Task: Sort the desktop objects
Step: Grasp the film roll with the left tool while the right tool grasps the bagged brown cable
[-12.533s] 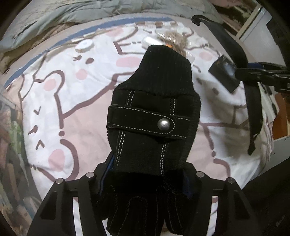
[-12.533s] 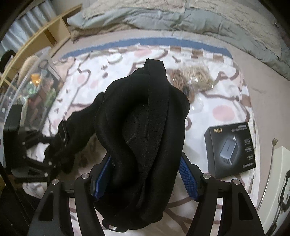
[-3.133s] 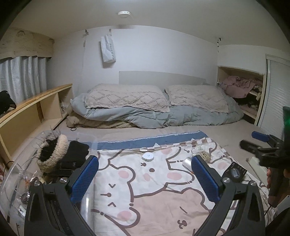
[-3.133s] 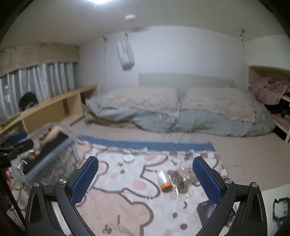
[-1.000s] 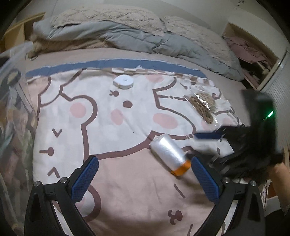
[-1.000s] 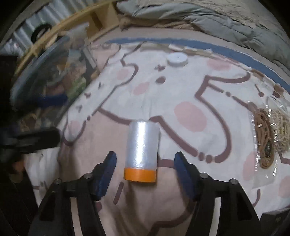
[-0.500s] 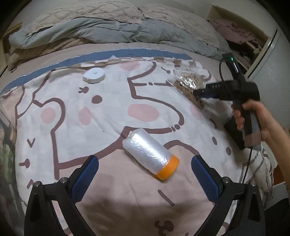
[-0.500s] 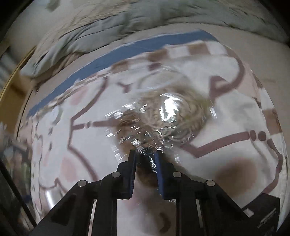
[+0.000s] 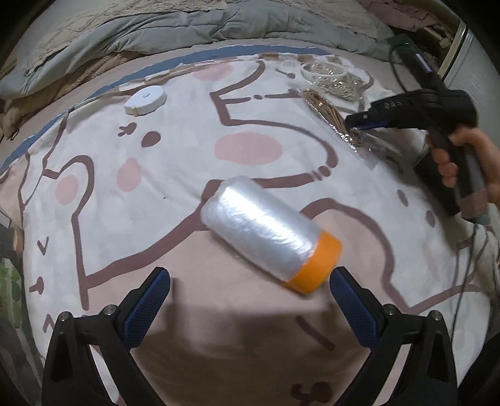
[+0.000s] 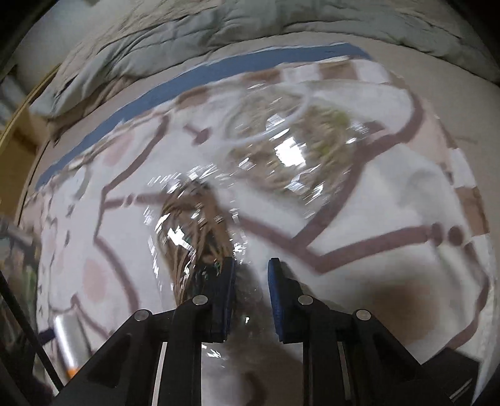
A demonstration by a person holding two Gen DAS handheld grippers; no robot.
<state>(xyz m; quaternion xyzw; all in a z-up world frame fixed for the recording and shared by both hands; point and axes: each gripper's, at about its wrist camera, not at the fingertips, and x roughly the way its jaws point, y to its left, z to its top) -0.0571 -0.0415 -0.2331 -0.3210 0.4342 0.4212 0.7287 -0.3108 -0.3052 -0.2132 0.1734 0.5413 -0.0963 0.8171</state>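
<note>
A roll of clear plastic film with an orange end (image 9: 270, 234) lies on the cartoon-print blanket (image 9: 125, 187), just ahead of my left gripper (image 9: 250, 299), which is open and empty. My right gripper (image 10: 250, 278) is nearly closed, its blue pads (image 10: 226, 281) pinching the edge of a clear plastic bag of brown twine (image 10: 193, 225). In the left wrist view the right gripper (image 9: 359, 120) touches that bag (image 9: 331, 115). A second clear bag of pale cord (image 10: 281, 137) lies beyond it.
A round white tape measure (image 9: 145, 100) lies at the far left of the blanket. A grey duvet (image 9: 187, 25) is bunched at the back. A black box corner (image 10: 453, 371) shows at the lower right. A clear storage bin edge (image 10: 18, 265) stands at the left.
My left gripper has moved closer to the film roll. My right gripper has stayed closed on the twine bag's edge and the bag has shifted, blurred by motion.
</note>
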